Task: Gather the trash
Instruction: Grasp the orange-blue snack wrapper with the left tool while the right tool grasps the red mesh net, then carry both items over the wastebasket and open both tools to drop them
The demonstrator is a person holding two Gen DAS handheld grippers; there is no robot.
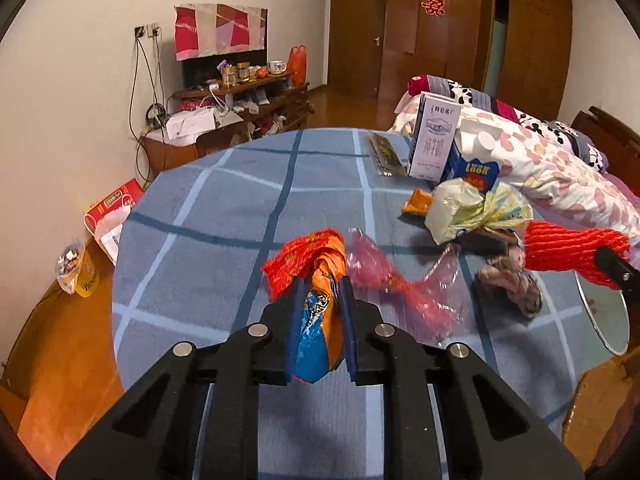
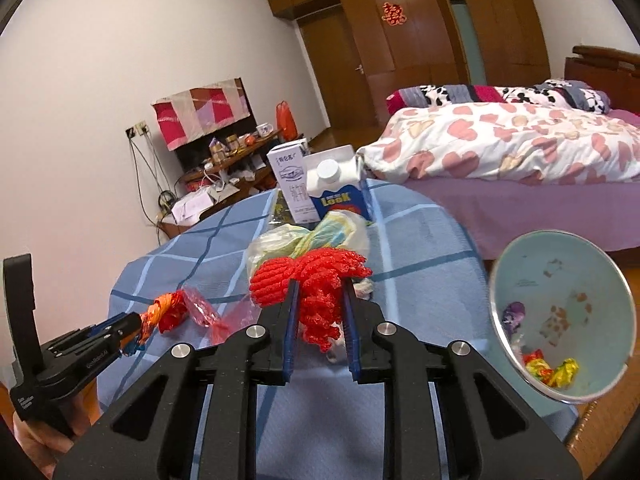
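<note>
My left gripper (image 1: 320, 286) is shut on an orange-and-blue snack wrapper (image 1: 320, 320), whose crumpled orange end sticks out past the fingertips; the right wrist view shows this gripper (image 2: 138, 330) at the lower left with the wrapper (image 2: 160, 312) in it. A pink plastic film (image 1: 384, 280) trails to the wrapper's right over the blue checked tablecloth (image 1: 200, 240). My right gripper (image 2: 319, 286) is shut on a red foam fruit net (image 2: 316, 284), lifted off the cloth. The same net (image 1: 568, 252) shows at the right edge of the left wrist view.
A pale bin (image 2: 568, 320) with wrappers inside stands at the table's right edge. A crumpled yellowish bag (image 1: 468, 208), a "Look" milk carton (image 2: 340, 196), a white box (image 1: 436, 136) and a greyish crumpled scrap (image 1: 516, 284) lie on the table. A bed (image 2: 520, 148) stands behind.
</note>
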